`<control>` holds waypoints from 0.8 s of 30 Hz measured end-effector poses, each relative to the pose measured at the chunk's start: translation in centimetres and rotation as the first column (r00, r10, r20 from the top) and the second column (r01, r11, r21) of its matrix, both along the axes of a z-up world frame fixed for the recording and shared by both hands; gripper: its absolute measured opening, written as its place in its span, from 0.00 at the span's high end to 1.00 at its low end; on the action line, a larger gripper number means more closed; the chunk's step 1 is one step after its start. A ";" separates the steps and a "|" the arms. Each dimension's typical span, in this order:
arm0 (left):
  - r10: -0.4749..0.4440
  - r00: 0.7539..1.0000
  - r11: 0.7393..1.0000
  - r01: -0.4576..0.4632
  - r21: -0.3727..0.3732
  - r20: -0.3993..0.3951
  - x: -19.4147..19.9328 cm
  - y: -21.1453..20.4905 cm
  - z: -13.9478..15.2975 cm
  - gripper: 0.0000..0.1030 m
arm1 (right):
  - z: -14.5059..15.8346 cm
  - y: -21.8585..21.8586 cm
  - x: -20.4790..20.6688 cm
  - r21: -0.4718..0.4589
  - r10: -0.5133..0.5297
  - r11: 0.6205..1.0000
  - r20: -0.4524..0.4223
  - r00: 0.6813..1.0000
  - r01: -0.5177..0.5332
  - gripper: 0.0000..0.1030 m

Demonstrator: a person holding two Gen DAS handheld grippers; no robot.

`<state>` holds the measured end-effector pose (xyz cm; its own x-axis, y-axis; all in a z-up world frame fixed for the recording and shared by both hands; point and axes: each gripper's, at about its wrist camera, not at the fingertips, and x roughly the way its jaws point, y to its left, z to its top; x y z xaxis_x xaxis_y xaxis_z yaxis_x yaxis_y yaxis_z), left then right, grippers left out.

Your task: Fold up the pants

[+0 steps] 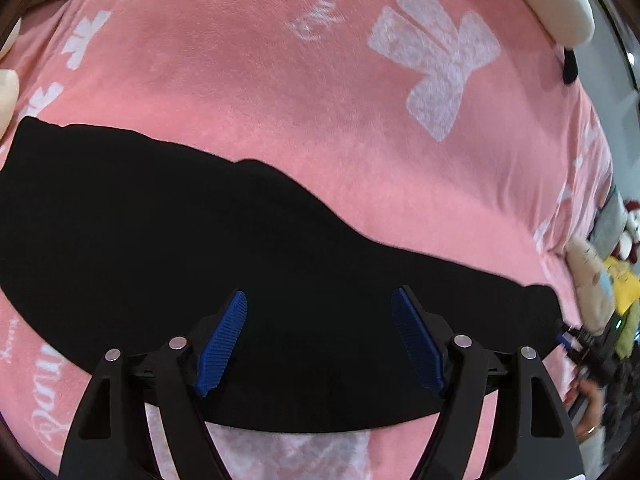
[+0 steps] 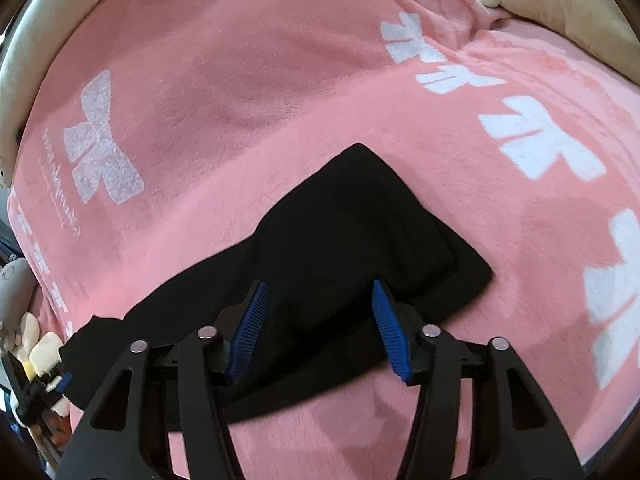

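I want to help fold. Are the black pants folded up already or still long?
Partly folded: the black pants lie as one long strip on the pink blanket, not yet folded short.

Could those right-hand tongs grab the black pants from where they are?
Probably yes. The right tongs hang open directly over the folded black fabric pants on the pink fleece blanket, with nothing in between.
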<state>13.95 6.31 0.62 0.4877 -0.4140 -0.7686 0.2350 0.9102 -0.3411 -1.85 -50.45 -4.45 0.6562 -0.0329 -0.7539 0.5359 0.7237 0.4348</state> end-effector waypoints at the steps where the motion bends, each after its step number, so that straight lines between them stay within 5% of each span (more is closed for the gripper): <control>1: 0.000 1.000 1.000 0.000 0.026 0.006 0.1 -0.1 -0.2 0.28 | -0.1 -0.1 0.3 -0.005 0.001 1.000 -0.007 1.000 -0.001 0.79; 2: -0.003 1.000 0.999 0.002 0.044 0.011 -0.1 0.0 -0.3 0.28 | 0.0 -0.1 0.4 -0.004 0.003 1.000 -0.008 1.000 -0.003 0.97; 4: 0.003 1.000 0.998 -0.005 0.070 0.026 0.0 -0.1 -0.4 0.28 | 1.9 0.0 -0.4 0.014 -0.002 1.000 0.093 0.996 0.000 0.97; 8: 0.005 0.997 0.998 -0.010 0.062 0.073 -0.4 0.0 0.1 0.23 | 7.0 1.6 -3.6 -0.118 0.007 0.993 0.218 0.976 0.019 0.97; 10: 0.002 0.995 0.997 -0.009 0.075 0.096 -0.6 -0.3 0.3 0.22 | 4.4 0.7 -3.6 -0.147 -0.013 0.989 0.077 0.997 0.024 0.97; 13: -0.028 0.993 0.994 0.016 0.106 0.111 -0.8 -1.5 0.4 0.21 | -0.6 -0.9 -3.7 -0.038 -0.040 0.999 -0.079 0.996 0.037 0.95; 20: -0.089 0.981 0.970 0.047 0.237 0.172 -2.0 -4.1 0.1 0.16 | 4.6 -0.7 -4.9 -0.130 -0.098 0.985 0.086 0.991 0.109 0.87; 24: -0.124 0.972 0.935 0.047 0.352 0.200 -2.3 -6.0 -0.7 0.16 | 3.0 0.1 -0.8 -0.186 -0.005 0.983 -0.007 1.000 0.004 0.87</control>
<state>11.60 0.32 -0.04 0.6317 -0.1917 -0.7511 0.3494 0.9353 0.0552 -2.64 -50.39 -1.40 0.6500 -0.1759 -0.7393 0.5423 0.7889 0.2891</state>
